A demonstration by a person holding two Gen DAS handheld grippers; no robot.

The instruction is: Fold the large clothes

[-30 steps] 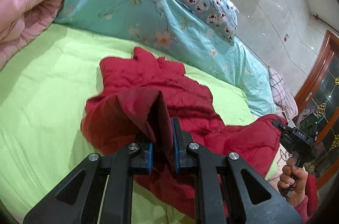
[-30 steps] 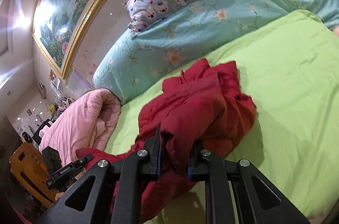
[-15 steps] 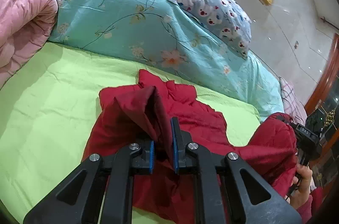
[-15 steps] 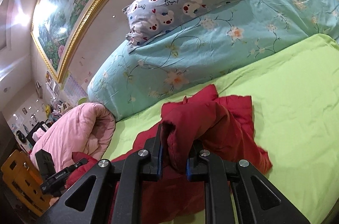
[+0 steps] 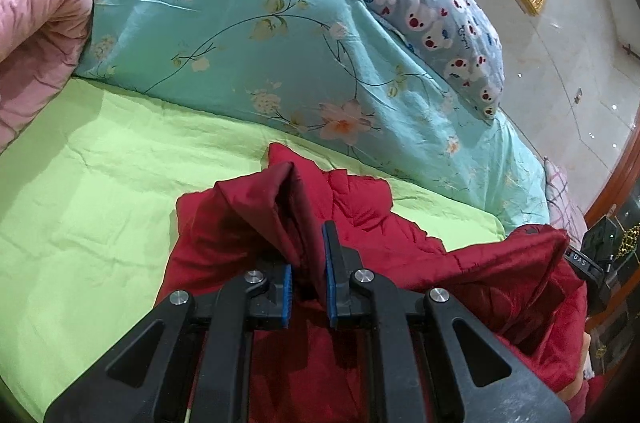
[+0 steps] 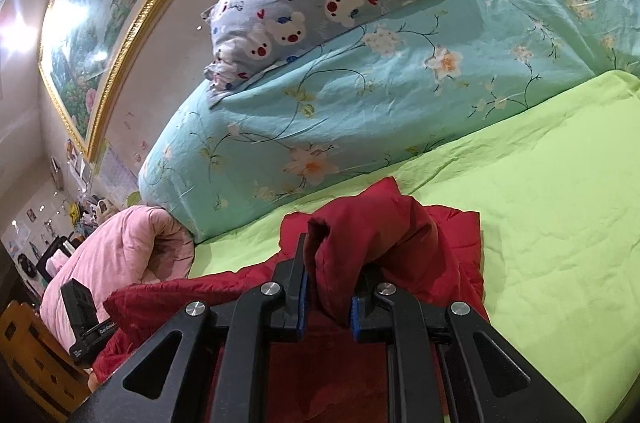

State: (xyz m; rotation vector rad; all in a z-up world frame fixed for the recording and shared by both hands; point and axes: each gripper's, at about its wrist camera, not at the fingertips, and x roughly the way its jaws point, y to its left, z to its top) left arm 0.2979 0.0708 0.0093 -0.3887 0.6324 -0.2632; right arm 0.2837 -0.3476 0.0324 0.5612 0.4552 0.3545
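Observation:
A red quilted jacket (image 5: pixel 384 247) lies on the green bed sheet (image 5: pixel 100 175). My left gripper (image 5: pixel 308 263) is shut on a bunched fold of the jacket, which stands up between the blue pads. My right gripper (image 6: pixel 326 287) is shut on another thick fold of the jacket (image 6: pixel 376 235) and holds it above the sheet (image 6: pixel 560 223). The right gripper also shows at the right edge of the left wrist view (image 5: pixel 592 263), behind a raised part of the jacket. The left gripper's body shows at the lower left of the right wrist view (image 6: pixel 84 319).
A turquoise flowered duvet (image 5: pixel 248 35) lies rolled along the head of the bed, with a bear-print pillow (image 5: pixel 436 11) on top. A pink quilt (image 5: pixel 36 23) is rolled at the left. A gold-framed painting (image 6: pixel 104 3) hangs on the wall. A wooden door (image 5: pixel 616 191) stands at the right.
Both grippers have moved forward toward the head of the bed, carrying their folds of the jacket over the part that lies flat. The duvet and pillow now look nearer.

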